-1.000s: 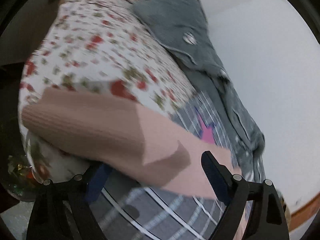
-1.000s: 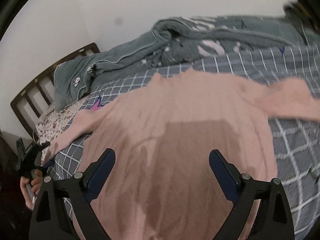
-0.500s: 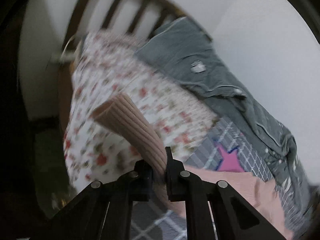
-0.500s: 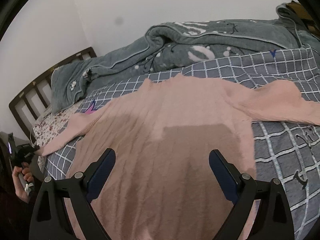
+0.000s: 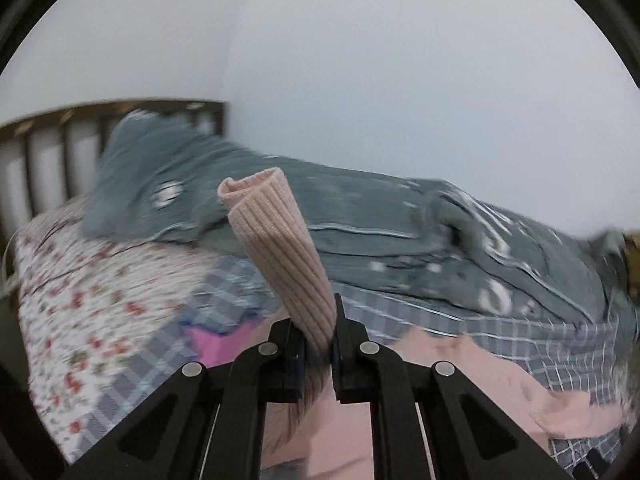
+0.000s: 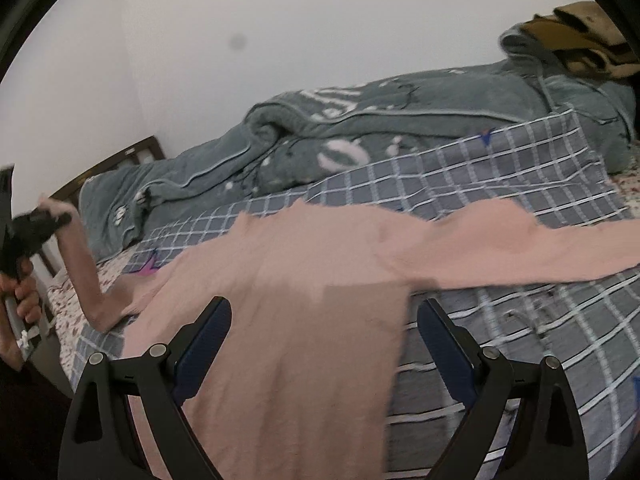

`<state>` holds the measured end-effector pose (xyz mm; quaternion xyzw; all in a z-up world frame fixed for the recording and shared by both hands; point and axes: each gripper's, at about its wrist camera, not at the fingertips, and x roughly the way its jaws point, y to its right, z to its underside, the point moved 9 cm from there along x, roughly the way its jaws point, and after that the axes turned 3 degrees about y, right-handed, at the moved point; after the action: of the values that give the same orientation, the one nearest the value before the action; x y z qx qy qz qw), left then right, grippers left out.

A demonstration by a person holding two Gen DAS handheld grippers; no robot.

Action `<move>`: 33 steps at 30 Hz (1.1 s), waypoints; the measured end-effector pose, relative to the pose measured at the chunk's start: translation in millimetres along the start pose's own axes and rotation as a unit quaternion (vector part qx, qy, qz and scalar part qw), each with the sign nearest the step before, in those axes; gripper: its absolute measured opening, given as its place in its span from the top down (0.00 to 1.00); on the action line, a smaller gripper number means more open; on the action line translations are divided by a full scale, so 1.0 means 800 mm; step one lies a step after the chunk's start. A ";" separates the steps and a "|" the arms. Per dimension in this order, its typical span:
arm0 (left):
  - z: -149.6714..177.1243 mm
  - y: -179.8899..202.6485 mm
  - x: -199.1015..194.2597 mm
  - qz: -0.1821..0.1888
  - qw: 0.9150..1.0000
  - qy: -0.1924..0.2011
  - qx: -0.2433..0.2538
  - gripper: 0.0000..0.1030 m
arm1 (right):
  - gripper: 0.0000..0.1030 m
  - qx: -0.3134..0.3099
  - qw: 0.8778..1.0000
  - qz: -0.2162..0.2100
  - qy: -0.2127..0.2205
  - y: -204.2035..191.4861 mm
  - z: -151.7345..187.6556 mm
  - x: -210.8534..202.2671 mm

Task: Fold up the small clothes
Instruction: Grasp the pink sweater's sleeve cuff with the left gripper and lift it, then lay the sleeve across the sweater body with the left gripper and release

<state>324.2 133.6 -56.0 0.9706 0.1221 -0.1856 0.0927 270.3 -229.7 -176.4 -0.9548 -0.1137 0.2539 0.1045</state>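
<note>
At the far left of the right wrist view, a hand (image 6: 18, 292) grips the handle of the left gripper (image 6: 48, 216), raised above the bed's edge. Its jaws are clamped together on the cuff of one sleeve (image 6: 82, 276) of the pink sweater (image 6: 288, 300), and the sleeve hangs stretched from the jaws down to the mattress, where it joins the body of the garment. In the left wrist view the same grip shows close up: the left gripper (image 5: 320, 348) points somewhat downward across the bed, and the ribbed cuff (image 5: 276, 248) sticks up and forward out of the closed jaws, its open end curling over at the top.

Behind the raised sleeve stands a dark wooden headboard (image 5: 48, 148), with a flowered sheet (image 5: 92, 288) below it. A grey blanket (image 6: 360, 136) lies bunched along the wall side of the bed.

The pink sweater lies spread flat on a grey checked cover (image 6: 500, 320), its body running from the near edge toward the blanket. Its other sleeve (image 6: 540, 244) stretches out to the right, flat on the cover.

The right gripper (image 6: 324, 344) hovers over the sweater's lower body, tilted a little downward. Its two fingers stand wide apart with nothing between them, the fabric lying below; whether the tips touch it I cannot tell.

At the far right, by the wall, a brown cloth (image 6: 580, 36) lies on the blanket.
</note>
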 end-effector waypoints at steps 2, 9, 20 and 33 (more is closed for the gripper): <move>0.009 0.055 0.012 0.021 0.999 -0.008 0.024 0.91 | 0.10 0.006 1.000 0.003 0.006 0.015 -0.008 -0.004; 0.103 0.265 0.051 0.108 0.985 -0.065 0.115 0.91 | 0.10 0.057 0.998 0.025 0.028 0.074 -0.032 -0.013; 0.227 0.349 0.067 0.207 0.953 -0.182 0.125 0.61 | 0.10 0.107 0.993 0.035 0.028 0.116 -0.035 -0.014; 0.167 0.161 0.037 0.110 0.984 -0.101 0.094 0.15 | 0.10 0.083 0.996 0.035 0.003 0.088 -0.020 0.002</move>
<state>340.6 -13.6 -172.0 0.9588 -0.0129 -0.2819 0.0326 291.2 -298.4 -181.4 -0.9469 -0.0588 0.2632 0.1751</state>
